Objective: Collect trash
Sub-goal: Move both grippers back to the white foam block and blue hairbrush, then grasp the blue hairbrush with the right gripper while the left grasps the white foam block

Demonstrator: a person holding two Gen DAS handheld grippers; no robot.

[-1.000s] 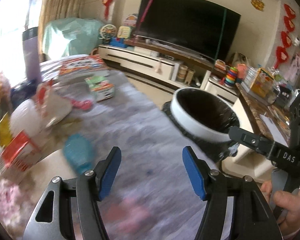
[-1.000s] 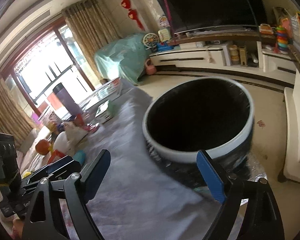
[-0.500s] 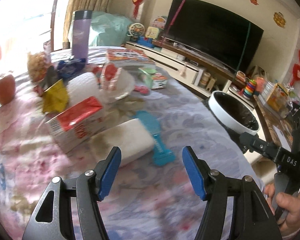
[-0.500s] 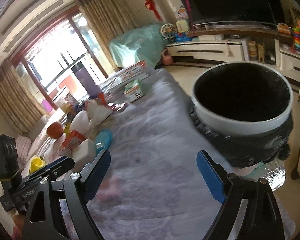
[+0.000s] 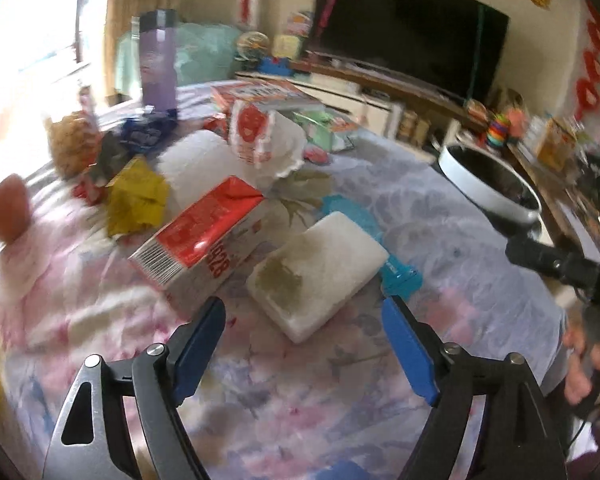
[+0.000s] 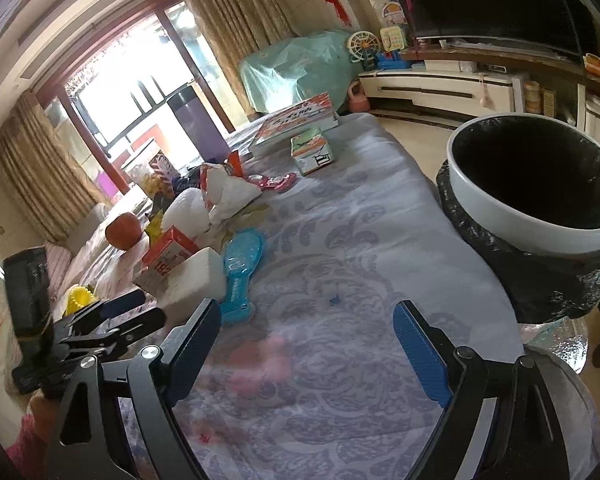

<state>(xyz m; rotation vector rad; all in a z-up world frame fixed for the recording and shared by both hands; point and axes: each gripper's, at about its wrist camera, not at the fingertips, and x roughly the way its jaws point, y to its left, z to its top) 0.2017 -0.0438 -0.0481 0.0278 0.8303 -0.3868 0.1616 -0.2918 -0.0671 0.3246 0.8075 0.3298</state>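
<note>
1. Left hand-held gripper (image 5: 302,322): fingers spread, empty, just short of a stained white foam block (image 5: 318,266).
2. Right hand-held gripper (image 6: 306,334): fingers spread, empty, over the bare cloth-covered counter (image 6: 360,240).
3. Red-and-white carton (image 5: 198,236): lying beside the block, touching it.
4. Trash bin (image 6: 540,216): black-lined, white-rimmed, beyond the counter's right edge.

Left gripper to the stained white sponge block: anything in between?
Nothing visible. The left gripper is open, with only bare tablecloth between it and the stained white sponge block. The red-and-white carton lies just left of the block.
</note>
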